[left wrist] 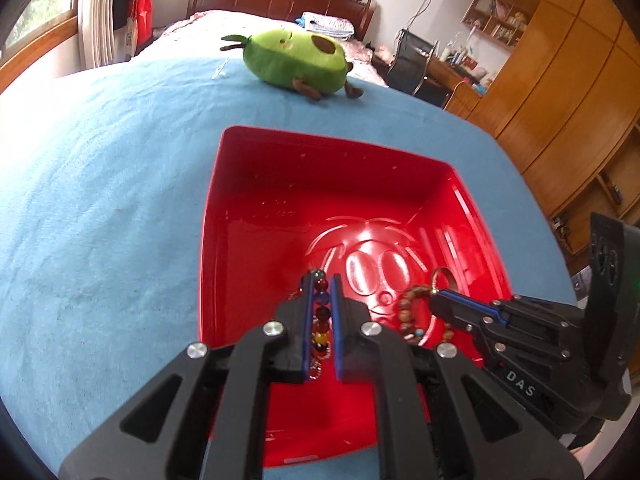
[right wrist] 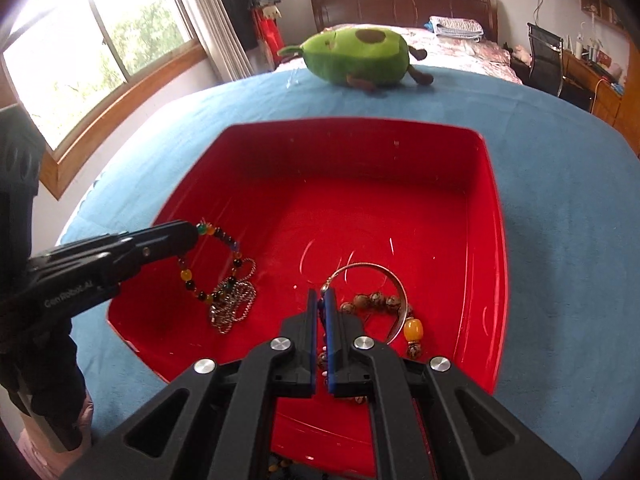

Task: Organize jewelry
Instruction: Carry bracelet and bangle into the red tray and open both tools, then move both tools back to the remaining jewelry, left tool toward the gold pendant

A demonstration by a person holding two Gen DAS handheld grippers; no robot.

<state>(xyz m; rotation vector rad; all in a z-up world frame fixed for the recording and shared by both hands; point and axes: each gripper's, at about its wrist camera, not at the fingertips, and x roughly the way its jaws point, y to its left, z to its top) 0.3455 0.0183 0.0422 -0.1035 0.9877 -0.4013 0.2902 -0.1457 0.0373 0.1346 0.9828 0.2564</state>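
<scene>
Jewelry lies in a red tray [right wrist: 492,216] on a blue cloth [right wrist: 560,200]. The left gripper [left wrist: 322,280] pinches a multicolored bead bracelet [right wrist: 216,264] above a silver chain [right wrist: 236,300]. The right gripper [right wrist: 321,294] is clamped on a silver bangle [right wrist: 384,276] beside a brown bead bracelet [right wrist: 372,300]. An avocado plush [right wrist: 360,56] sits beyond the tray.

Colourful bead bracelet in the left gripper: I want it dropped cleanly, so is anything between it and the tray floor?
Partly. The colourful bead bracelet hangs from the left gripper over a silver chain heaped on the red tray floor beneath it.
</scene>
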